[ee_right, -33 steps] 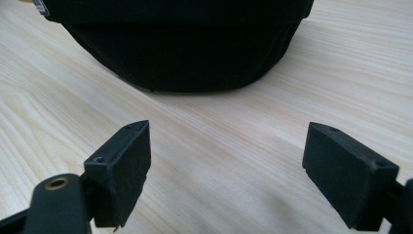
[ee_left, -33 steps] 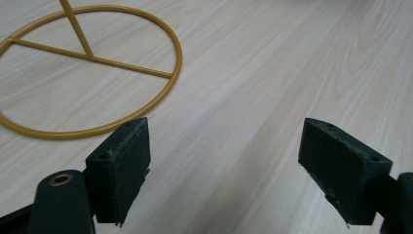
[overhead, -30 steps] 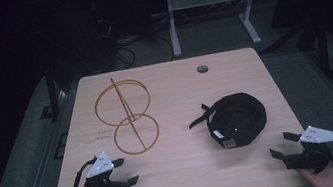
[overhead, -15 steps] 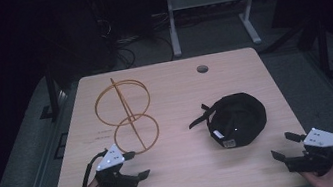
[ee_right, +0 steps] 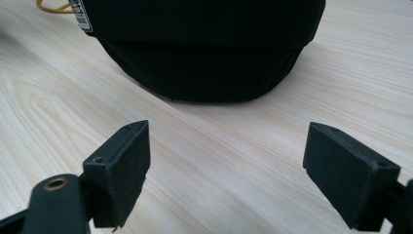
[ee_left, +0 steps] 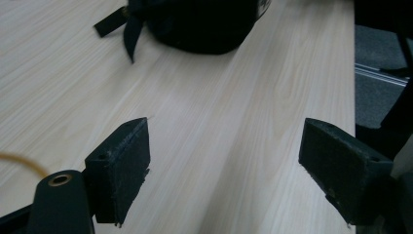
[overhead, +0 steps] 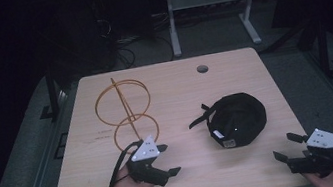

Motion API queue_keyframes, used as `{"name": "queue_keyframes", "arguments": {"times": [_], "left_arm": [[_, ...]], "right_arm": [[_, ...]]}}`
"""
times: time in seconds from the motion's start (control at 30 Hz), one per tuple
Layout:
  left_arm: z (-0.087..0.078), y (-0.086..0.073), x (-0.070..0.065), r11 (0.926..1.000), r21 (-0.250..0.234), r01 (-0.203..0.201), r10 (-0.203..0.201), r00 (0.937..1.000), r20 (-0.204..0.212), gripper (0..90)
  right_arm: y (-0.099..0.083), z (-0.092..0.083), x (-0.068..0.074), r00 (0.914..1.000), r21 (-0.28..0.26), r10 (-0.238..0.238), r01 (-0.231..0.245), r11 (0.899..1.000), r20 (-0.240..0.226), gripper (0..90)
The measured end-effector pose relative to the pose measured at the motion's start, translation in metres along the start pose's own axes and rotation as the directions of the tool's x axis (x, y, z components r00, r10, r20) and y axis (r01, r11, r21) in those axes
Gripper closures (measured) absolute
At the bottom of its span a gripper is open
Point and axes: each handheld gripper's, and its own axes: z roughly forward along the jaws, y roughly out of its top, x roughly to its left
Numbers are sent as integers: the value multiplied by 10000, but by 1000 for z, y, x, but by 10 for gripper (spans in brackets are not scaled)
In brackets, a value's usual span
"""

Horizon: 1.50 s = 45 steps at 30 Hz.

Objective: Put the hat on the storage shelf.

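A black cap (overhead: 237,119) lies upside down on the right half of the wooden table (overhead: 174,92), its strap (overhead: 202,116) trailing left. A gold wire stand (overhead: 126,111) made of rings on an upright rod sits on the left half. My left gripper (overhead: 169,160) is open, low over the table just in front of the wire stand, pointing right toward the cap (ee_left: 204,24). Near the front right corner my right gripper (overhead: 284,148) is open, aimed at the cap (ee_right: 204,48), which lies a short way ahead of it. Nothing sits between either pair of jaws.
A round cable hole (overhead: 202,69) marks the table's far edge. Beyond it on the dark floor stand a grey metal frame (overhead: 210,0) and loose cables (overhead: 121,45). Grey rails (overhead: 53,91) run along both sides.
My left gripper has moved right and forward along the front of the table, toward the wire stand and cap. The right gripper has barely shifted. Cap and stand are unmoved.
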Motion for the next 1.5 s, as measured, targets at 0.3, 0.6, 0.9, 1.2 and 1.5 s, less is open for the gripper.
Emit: {"name": "queue_keyframes", "arguments": {"times": [0.3, 0.6, 0.9, 1.2, 1.5], "left_arm": [[21, 30, -7, 9981, -69, -620, 622, 9969, 492, 188], [48, 63, -13, 9944, -7, -1054, 1048, 9886, 1078, 193], [77, 90, -14, 9900, 155, -1401, 1364, 9800, 1448, 215], [105, 108, -10, 9796, 909, -1793, 1601, 9693, 1866, 233], [127, 115, -8, 9591, 1665, -2289, 1920, 9584, 2113, 336]], "right_arm": [[-1, -1, -1, 10000, 6, 54, -54, 10000, -71, 172], [-2, -4, -1, 9999, -48, 105, -106, 9999, -113, 172], [-2, -5, -1, 9998, -91, 113, -115, 9999, -184, 173], [-1, -3, 1, 9995, -79, 26, -28, 10000, -329, 173], [-1, -3, 3, 9992, -25, -31, 30, 10000, -390, 173]]}}
